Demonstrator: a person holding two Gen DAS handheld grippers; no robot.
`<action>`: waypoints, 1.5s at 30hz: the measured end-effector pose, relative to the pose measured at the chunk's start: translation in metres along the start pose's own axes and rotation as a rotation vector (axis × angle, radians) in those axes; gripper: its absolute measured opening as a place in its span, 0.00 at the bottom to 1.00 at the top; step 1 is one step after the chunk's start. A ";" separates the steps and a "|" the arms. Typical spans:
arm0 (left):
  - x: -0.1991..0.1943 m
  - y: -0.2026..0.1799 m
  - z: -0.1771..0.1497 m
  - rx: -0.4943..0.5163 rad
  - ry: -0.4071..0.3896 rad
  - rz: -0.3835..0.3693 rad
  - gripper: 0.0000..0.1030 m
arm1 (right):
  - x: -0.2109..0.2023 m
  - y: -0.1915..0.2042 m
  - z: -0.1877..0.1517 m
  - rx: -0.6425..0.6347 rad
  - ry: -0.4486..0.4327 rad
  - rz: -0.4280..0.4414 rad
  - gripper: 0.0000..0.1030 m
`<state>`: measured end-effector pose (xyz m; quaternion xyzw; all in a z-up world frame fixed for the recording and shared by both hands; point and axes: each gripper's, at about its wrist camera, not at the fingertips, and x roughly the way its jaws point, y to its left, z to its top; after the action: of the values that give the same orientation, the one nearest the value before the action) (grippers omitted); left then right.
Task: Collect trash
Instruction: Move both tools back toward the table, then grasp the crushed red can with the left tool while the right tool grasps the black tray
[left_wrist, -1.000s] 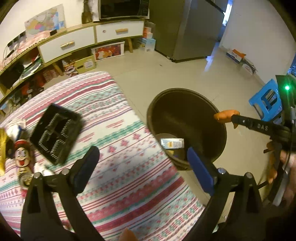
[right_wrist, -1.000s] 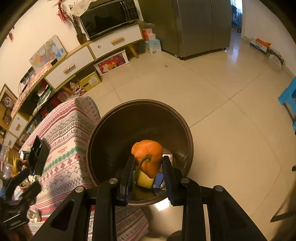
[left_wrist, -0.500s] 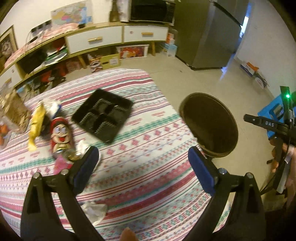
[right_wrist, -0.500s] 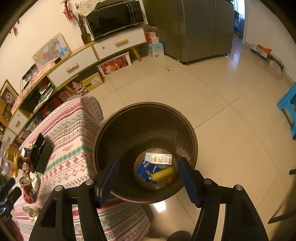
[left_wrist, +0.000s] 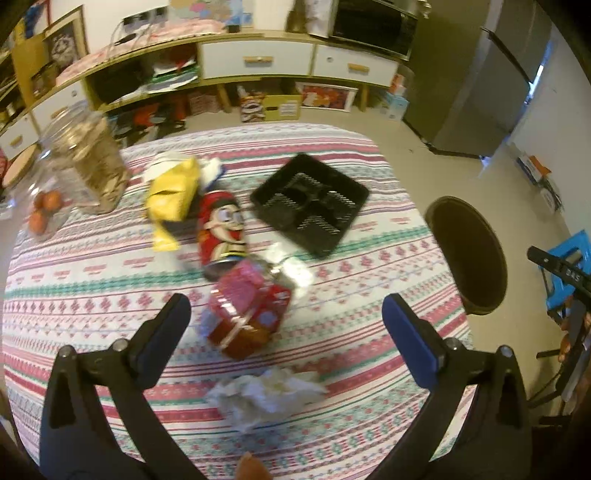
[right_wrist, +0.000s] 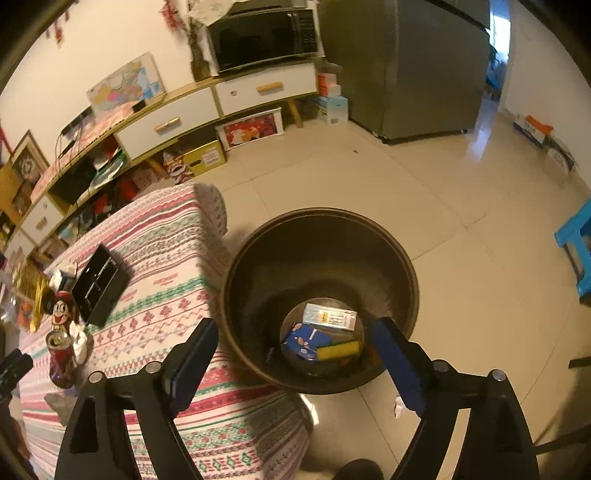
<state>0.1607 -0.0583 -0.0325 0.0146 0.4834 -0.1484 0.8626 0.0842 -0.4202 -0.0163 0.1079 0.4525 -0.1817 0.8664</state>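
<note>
**Both hand-held grippers empty, trash split between counter and bin**

Your left hand-held gripper (left_wrist: 286, 321) is spread wide with nothing in it, hanging over the counter (left_wrist: 92, 280) with its striped cloth. Right between and just ahead of its fingers lies a crushed red wrapper (left_wrist: 247, 314), blurry so I can't tell what it is exactly. Closer to you than that, a crumpled white tissue (left_wrist: 266, 397). Further out, a red can (left_wrist: 221, 230) with a cartoon face lies on its side, touching a yellow bag (left_wrist: 171, 195) to its left. Out and to the right sits a black plastic tray (left_wrist: 310, 203). Far left there's a clear jar (left_wrist: 86, 158).

Your right hand-held gripper (right_wrist: 295, 354) has just been opening, and its jaws stand wide with nothing between them. It's over the brown bin (right_wrist: 321, 229) on the floor just off the counter's edge. Down at the bin's bottom, ahead of the fingers: a white carton (right_wrist: 328, 317), a blue packet (right_wrist: 304, 339) and a yellow piece (right_wrist: 338, 350).
</note>
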 end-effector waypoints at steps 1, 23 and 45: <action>-0.001 0.005 -0.001 -0.008 0.000 0.010 1.00 | -0.001 0.004 0.000 0.001 -0.004 0.002 0.98; 0.053 0.055 -0.009 0.027 0.158 -0.091 0.99 | 0.017 0.077 -0.016 -0.082 0.074 0.072 1.00; 0.073 0.051 -0.007 0.033 0.207 -0.199 0.69 | 0.035 0.133 -0.029 -0.256 0.101 0.039 1.00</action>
<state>0.2040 -0.0262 -0.1032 -0.0043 0.5662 -0.2389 0.7889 0.1360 -0.2971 -0.0586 0.0142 0.5130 -0.0997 0.8525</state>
